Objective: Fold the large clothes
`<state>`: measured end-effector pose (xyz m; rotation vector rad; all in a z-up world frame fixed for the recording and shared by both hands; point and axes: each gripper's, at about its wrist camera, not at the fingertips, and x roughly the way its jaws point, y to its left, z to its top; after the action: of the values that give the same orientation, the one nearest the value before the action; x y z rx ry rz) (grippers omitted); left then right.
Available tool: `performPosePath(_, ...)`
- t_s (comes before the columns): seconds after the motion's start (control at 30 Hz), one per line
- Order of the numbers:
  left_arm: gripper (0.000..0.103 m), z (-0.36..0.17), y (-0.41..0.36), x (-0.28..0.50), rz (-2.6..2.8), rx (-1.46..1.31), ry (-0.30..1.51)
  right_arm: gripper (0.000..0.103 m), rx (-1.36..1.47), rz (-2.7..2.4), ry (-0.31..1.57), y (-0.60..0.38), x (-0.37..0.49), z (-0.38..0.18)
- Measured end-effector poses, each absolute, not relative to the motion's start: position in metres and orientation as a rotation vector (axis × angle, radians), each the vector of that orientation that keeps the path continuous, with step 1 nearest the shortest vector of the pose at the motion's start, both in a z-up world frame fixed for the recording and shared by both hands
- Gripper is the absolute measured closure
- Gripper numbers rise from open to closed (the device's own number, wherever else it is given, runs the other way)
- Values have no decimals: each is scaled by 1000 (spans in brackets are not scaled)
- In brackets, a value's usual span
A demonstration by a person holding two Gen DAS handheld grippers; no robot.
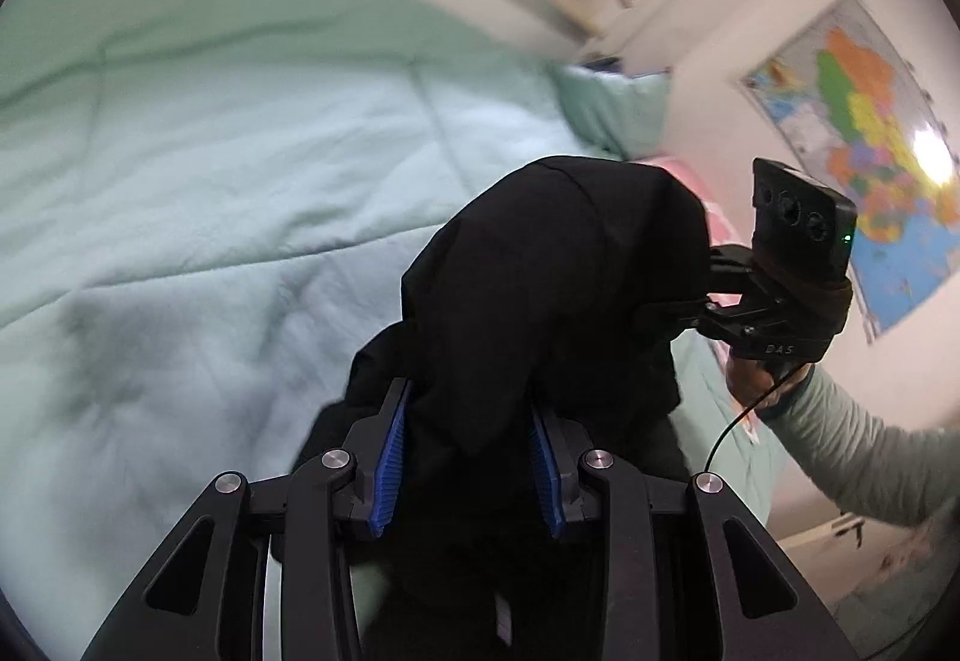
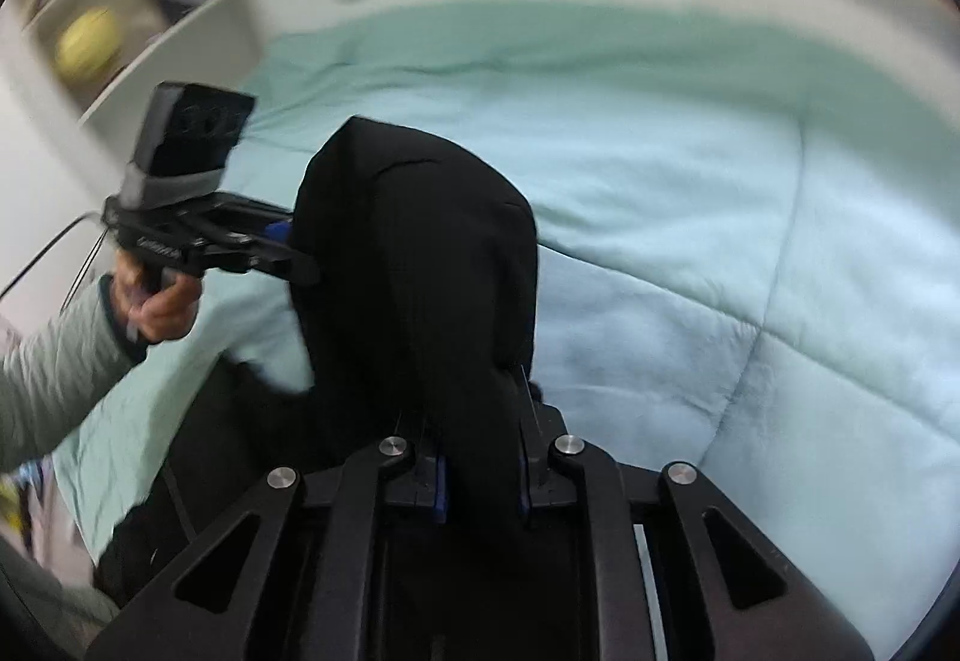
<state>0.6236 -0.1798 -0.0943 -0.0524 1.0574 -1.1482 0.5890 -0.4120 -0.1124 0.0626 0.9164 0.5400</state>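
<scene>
A black garment is held bunched up above the bed by both grippers. In the left wrist view my left gripper has its blue pads closed on a fold of the cloth. My right gripper bites into the same bundle from the right, held by a hand. In the right wrist view the black garment rises from my right gripper, whose jaws stand narrow and pinch the fabric. My left gripper enters the bundle from the left. More black cloth hangs down at the lower left.
A pale green quilt covers the bed under the garment. A green pillow lies at its head, with something pink beside it. A coloured map hangs on the wall. White shelves stand at the left.
</scene>
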Motion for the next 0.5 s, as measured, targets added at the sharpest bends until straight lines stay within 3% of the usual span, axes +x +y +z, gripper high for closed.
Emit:
performPosePath(0.3, 66, -34, -123, 448, -1186, 43, 987, 84, -126, 602, 839, -359, 431, -41)
performPosePath(0.43, 65, -52, -113, 369, -1165, 123, 1033, 84, -162, 582, 902, -350, 379, -52)
performPosePath(0.5, 65, -88, -107, 337, -1114, 116, 1139, 81, -154, 566, 955, -345, 352, -71)
